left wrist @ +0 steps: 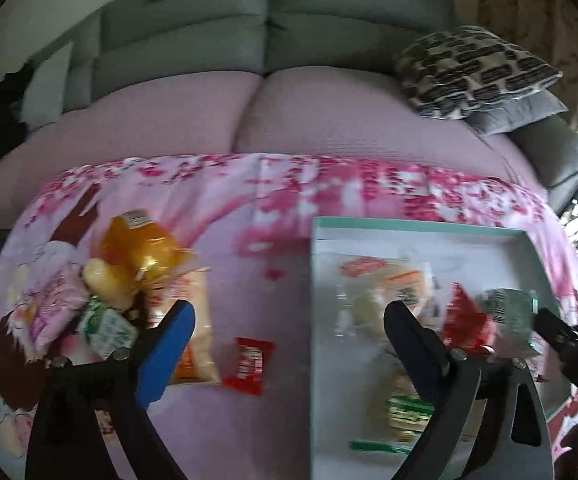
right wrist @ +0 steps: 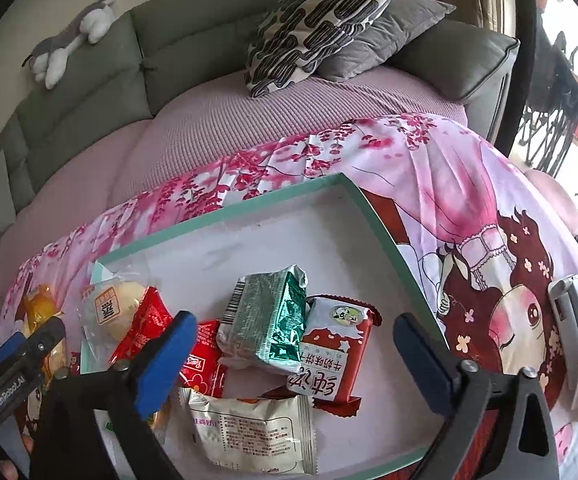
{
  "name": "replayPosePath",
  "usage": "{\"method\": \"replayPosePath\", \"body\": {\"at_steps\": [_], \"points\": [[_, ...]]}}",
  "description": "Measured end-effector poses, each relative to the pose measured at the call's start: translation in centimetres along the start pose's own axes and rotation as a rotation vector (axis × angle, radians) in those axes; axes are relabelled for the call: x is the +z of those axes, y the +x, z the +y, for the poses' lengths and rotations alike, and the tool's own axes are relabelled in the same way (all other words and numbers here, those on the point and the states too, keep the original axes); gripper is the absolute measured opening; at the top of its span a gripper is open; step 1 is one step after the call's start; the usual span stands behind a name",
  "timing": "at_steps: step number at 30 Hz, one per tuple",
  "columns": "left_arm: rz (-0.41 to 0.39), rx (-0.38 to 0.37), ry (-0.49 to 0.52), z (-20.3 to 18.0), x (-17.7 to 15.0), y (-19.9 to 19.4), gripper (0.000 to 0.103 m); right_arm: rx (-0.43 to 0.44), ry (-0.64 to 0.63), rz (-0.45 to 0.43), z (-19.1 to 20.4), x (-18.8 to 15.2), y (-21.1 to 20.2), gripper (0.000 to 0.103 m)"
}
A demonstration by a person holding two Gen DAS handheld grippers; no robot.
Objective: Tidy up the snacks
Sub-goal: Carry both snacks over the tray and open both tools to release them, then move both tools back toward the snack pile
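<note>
Across the pink blossom-print cloth [right wrist: 429, 168] covering the table, before a grey sofa [right wrist: 89, 80] with cushions, the teal-rimmed box [right wrist: 385, 236] already holds several snack packets, among them a green foil packet [right wrist: 269, 320] and a red-and-white biscuit pack [right wrist: 335, 350], while a loose pile headed by an orange bag [left wrist: 141, 248] and a small red candy [left wrist: 249, 364] lies outside it to the left. Both the left claw [left wrist: 289, 332] and the right claw [right wrist: 295, 352] stand released and empty; these wrappers look light, crinkly and slippery, their contents crushable, so a gentle pinch across the candy's middle seems safest.
</note>
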State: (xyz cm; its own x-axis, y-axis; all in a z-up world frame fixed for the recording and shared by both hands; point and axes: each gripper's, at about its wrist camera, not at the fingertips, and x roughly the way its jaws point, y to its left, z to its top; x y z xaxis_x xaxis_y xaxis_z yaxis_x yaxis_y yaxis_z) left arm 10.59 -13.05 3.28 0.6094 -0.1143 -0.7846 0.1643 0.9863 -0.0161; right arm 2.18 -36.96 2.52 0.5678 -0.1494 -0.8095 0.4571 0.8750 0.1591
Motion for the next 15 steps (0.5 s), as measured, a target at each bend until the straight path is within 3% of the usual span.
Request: {"method": "replayPosePath", "body": {"at_steps": [5,15], "points": [[-0.012,0.041,-0.008,1.1,0.1,-0.3,0.101,-0.01,-0.028,-0.036,0.8,0.0,-0.7,0.103],[-0.139,0.118,-0.054,4.9,0.4,-2.4,0.101,0.022,-0.07,-0.081,3.1,0.1,-1.2,0.103]]}}
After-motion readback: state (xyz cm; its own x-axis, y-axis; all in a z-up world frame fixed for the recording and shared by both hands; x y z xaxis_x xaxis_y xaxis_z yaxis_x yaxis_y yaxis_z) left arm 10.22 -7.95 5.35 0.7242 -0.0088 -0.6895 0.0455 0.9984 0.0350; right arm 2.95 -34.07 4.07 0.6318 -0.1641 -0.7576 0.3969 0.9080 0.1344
